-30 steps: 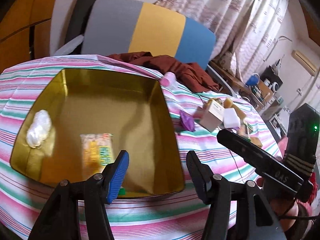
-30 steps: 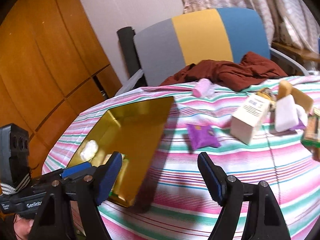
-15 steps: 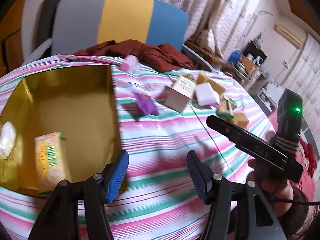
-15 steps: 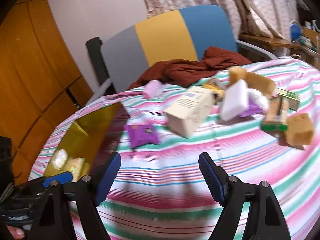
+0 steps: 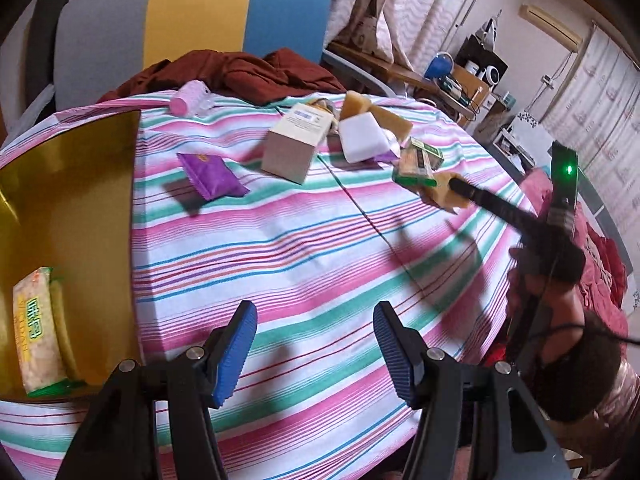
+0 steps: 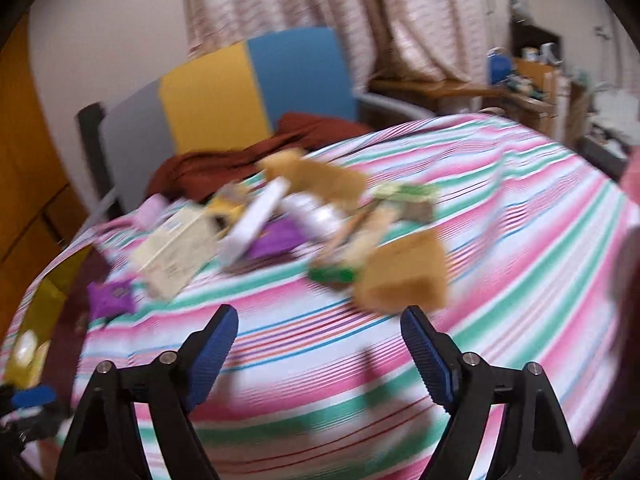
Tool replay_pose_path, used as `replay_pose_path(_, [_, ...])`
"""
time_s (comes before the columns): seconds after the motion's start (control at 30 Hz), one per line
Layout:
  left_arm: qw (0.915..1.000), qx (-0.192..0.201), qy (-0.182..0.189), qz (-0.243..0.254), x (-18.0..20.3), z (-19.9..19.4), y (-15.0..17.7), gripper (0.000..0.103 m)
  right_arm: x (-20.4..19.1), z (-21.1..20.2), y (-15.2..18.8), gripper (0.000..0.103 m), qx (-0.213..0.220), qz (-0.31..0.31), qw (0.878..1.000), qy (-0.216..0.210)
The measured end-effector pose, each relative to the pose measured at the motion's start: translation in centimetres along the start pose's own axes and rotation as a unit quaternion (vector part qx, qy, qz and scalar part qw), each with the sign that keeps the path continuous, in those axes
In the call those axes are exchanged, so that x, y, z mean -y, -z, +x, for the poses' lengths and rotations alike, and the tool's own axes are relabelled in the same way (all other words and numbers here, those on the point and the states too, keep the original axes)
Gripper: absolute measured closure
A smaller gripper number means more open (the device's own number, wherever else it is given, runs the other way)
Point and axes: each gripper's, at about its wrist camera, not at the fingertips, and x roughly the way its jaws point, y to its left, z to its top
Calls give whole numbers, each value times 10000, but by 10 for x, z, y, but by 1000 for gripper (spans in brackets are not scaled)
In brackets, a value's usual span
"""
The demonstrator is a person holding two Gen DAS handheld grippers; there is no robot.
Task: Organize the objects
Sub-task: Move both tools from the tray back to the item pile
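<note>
A gold tray [image 5: 60, 208] lies at the left of the striped table and holds a yellow snack packet [image 5: 38, 332]. Loose items sit further back: a purple packet [image 5: 210, 176], a beige carton [image 5: 298, 144], a white block [image 5: 362, 140], a green-edged bar [image 5: 416, 162], tan sponges [image 5: 394, 120] and a pink roll [image 5: 188, 98]. My left gripper [image 5: 316, 354] is open and empty over bare cloth. My right gripper [image 6: 320, 354] is open and empty, just short of a tan sponge [image 6: 404, 276]; that view is blurred. The right gripper also shows at the right of the left wrist view [image 5: 460, 186].
A maroon cloth [image 5: 240, 74] lies at the table's far edge before a grey, yellow and blue chair [image 5: 192, 24]. A cluttered desk [image 5: 452, 80] stands beyond at the right. The striped cloth [image 5: 320, 256] curves down at the near edge.
Both grippers have swung right, away from the gold tray toward the pile of loose items. The tray has slid to the left edge of both views. Both stayed open.
</note>
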Motion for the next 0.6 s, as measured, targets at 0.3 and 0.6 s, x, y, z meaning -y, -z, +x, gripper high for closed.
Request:
replay_pose_path(0.3, [9998,-107,-75,166,11,8,-6,42,32,34,-25,17,-4,-334,9979,560])
replay_pose_path(0.6, [9987,-234,-8,451,34,24,-16,42,35,65,-17,32,-366,-785,9951,481])
